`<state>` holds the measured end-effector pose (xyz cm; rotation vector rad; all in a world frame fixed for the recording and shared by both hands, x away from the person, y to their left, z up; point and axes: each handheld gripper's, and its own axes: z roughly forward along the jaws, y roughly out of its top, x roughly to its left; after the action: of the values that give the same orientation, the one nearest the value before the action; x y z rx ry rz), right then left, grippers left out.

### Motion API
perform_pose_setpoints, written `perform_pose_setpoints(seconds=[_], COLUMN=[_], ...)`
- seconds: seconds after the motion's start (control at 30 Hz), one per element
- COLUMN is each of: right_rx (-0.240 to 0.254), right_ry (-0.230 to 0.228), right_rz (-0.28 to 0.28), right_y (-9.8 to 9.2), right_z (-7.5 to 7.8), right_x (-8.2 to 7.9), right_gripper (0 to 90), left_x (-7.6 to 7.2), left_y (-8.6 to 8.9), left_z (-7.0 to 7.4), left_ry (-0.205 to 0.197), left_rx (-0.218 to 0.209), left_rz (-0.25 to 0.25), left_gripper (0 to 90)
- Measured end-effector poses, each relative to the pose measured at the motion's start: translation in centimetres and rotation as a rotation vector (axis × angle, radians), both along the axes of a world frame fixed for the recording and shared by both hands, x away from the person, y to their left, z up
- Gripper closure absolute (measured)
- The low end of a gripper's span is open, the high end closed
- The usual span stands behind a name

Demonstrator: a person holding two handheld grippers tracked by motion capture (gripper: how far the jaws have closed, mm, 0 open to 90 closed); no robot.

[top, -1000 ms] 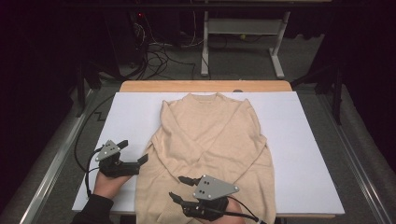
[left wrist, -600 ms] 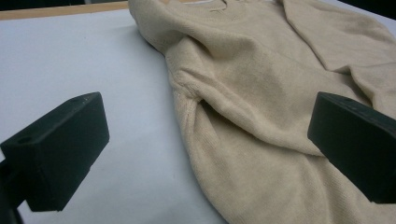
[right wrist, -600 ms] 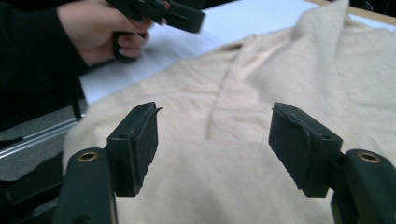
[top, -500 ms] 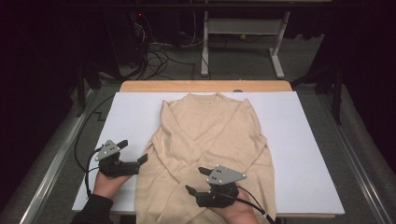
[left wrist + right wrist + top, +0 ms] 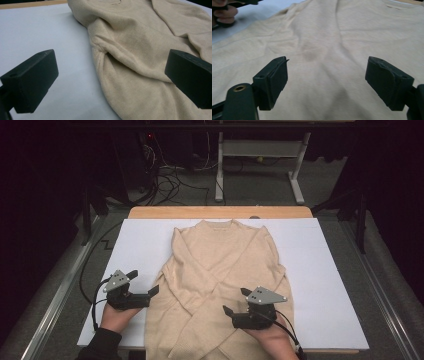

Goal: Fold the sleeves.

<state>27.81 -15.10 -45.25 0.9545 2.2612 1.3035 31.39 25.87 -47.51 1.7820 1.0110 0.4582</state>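
Bench (image 5: 330,270): white sheet over a wooden top, the wood showing as a strip along the far edge. Room behind is dark; tangled cables (image 5: 170,180) on the floor, and a pale metal frame (image 5: 260,155) stands beyond them.

Sweater (image 5: 225,270): cream knit, laid flat down the middle of the bench, collar at the far end, both sleeves folded across the chest so they cross.

Left gripper (image 5: 145,285): at the sweater's left edge, near the underarm. Jaws wide apart, holding nothing.

Right gripper (image 5: 235,302): over the lower right part of the sweater. Its jaws have just been opening; they stand wide, cloth beneath them, nothing pinched.

High view alone gives the whole layout, the 2 hands and the room.

Left gripper view (image 5: 112,82): close on the side seam and a fold at the underarm, 1 jaw over white sheet, 1 over knit.

Right gripper view (image 5: 324,85): faint creases in the knit, and the other hand's fingers (image 5: 223,13) at the top left corner.
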Motion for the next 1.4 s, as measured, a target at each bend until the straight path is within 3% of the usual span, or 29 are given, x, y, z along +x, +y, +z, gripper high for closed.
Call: perform_pose_setpoints(seconds=[0.3,0.63,0.97,1.13,1.4], right_rx=[0.006,0.048,0.051,0.067,0.076], right_ry=[-0.025,-0.072,-0.105,-0.129,-0.131], right_rz=[-0.099,-0.275,-0.424,-0.447,-0.437], right_y=[-3.7,-10.4,-16.0,-16.9,-16.3], right_z=[0.4,0.3,0.2,0.4,0.5], right_x=[0.9,2.1,1.4,0.9,1.5], right_gripper=[15.1,9.5,0.0,0.0,0.0], left_x=[-0.1,-0.1,-0.1,0.1,0.0], left_y=[0.1,0.1,0.0,0.0,0.5], left_z=[0.1,0.1,0.1,0.1,0.1], left_ry=[0.0,-0.004,-0.007,-0.007,-0.009], left_rx=[-0.001,-0.006,-0.009,-0.018,-0.028], left_rz=[0.0,-0.002,-0.003,-0.001,0.009], left_gripper=[0.0,0.0,0.0,0.0,0.0])
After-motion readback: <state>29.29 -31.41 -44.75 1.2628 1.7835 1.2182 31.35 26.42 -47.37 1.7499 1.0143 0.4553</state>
